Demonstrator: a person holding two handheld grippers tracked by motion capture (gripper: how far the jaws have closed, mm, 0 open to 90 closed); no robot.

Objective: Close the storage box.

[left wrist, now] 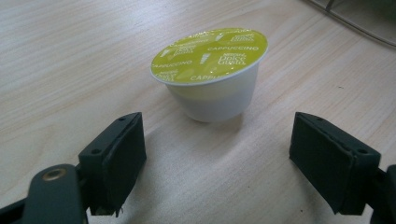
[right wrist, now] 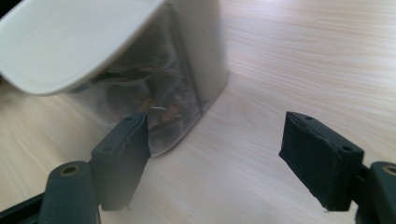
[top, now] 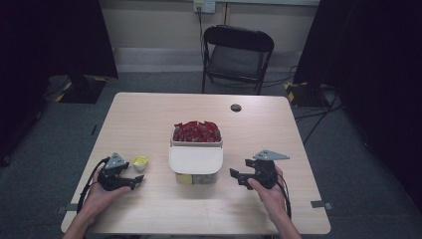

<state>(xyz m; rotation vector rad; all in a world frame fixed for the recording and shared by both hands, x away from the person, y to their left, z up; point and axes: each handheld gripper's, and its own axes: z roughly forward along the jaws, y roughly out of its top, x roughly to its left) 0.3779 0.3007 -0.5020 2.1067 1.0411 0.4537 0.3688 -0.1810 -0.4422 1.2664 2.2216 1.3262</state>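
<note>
The coffee capsule point(left wrist: 209, 74) stands upright on the desk point(top: 149, 119), straight ahead of the left gripper point(left wrist: 217, 161), whose jaws gape wide and empty. The right gripper point(right wrist: 217, 158), also wide and empty, faces the lidded container point(top: 195, 162), well apart from the capsule.

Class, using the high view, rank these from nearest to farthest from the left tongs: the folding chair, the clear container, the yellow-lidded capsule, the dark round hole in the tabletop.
1. Yellow-lidded capsule, just beyond the left tongs.
2. Clear container, mid-table, to their right.
3. Dark round hole, near the table's far edge.
4. Folding chair, behind the table.
</note>
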